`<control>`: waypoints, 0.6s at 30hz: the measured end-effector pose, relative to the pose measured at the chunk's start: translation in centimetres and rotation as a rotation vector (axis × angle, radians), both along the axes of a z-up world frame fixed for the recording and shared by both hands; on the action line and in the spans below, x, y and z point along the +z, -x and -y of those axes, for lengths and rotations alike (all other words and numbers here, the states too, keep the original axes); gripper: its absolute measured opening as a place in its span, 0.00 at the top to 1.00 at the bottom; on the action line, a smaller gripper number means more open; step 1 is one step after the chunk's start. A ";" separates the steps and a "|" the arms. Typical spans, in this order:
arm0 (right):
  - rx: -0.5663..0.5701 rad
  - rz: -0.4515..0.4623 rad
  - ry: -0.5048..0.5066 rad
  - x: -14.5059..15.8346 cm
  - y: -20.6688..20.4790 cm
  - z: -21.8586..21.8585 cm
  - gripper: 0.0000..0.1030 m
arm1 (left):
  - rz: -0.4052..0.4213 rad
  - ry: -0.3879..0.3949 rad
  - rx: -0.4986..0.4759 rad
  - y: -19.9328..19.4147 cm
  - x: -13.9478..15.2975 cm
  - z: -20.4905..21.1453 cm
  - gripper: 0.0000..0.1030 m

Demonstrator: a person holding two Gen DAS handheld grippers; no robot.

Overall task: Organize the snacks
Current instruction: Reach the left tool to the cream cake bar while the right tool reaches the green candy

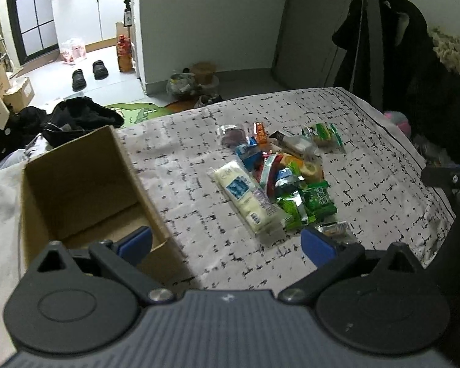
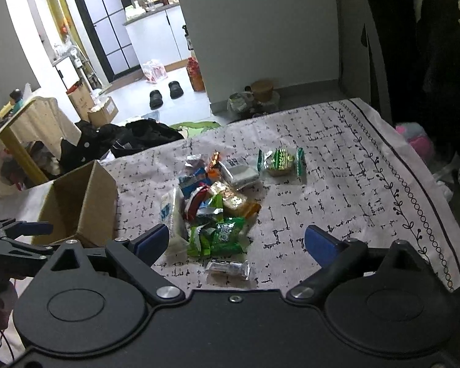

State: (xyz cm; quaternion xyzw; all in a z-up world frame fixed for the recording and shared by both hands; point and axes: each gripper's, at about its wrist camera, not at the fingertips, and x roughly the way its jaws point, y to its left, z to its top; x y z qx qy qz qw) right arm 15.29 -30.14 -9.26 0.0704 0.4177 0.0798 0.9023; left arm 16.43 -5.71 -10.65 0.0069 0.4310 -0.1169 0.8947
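Two grippers hover over a table covered with a pale cloth (image 1: 199, 165) printed with black dashes. The left gripper (image 1: 227, 242) has its blue-padded fingers spread wide and holds nothing; one finger (image 1: 136, 242) sits in front of the near corner of a cardboard box (image 1: 76, 184), the other (image 1: 317, 245) near the closest wrappers. The right gripper (image 2: 237, 242) is likewise wide apart and holds nothing, its fingers framing the near end of the snack pile.

The snacks lie in a loose heap (image 1: 279, 171) in the middle of the cloth, to the right of the box and apart from it. A long white packet with a blue label (image 1: 248, 196) lies on the pile's left edge, running diagonally toward the left gripper. Green packets (image 1: 317, 201) sit at the near end of the heap, touching one another. A small clear-wrapped piece (image 2: 228, 270) lies alone just in front of the pile, closest to the right gripper. At the far side, a green-and-white wrapped cake (image 2: 280, 159) rests slightly apart from the rest, with a silver packet (image 2: 239, 173) just beside it.

The box stands open at the table's left edge; the part of its floor that shows is bare. Beyond the table, dark clothing (image 1: 79, 116) is heaped on the floor, a pair of black shoes (image 1: 89, 75) stands on the tiles, and a dark coat (image 1: 383, 46) hangs at the right.
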 end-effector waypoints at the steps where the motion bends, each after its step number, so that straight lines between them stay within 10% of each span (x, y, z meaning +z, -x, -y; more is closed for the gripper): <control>1: 0.000 -0.008 0.000 -0.3 -0.2 -0.1 0.07 | 0.004 0.005 -0.006 -0.3 -0.2 0.3 0.00; 18: -0.037 -0.116 -0.075 -4.5 -2.6 -0.5 0.27 | 0.015 0.059 -0.082 -4.2 -2.3 5.4 0.04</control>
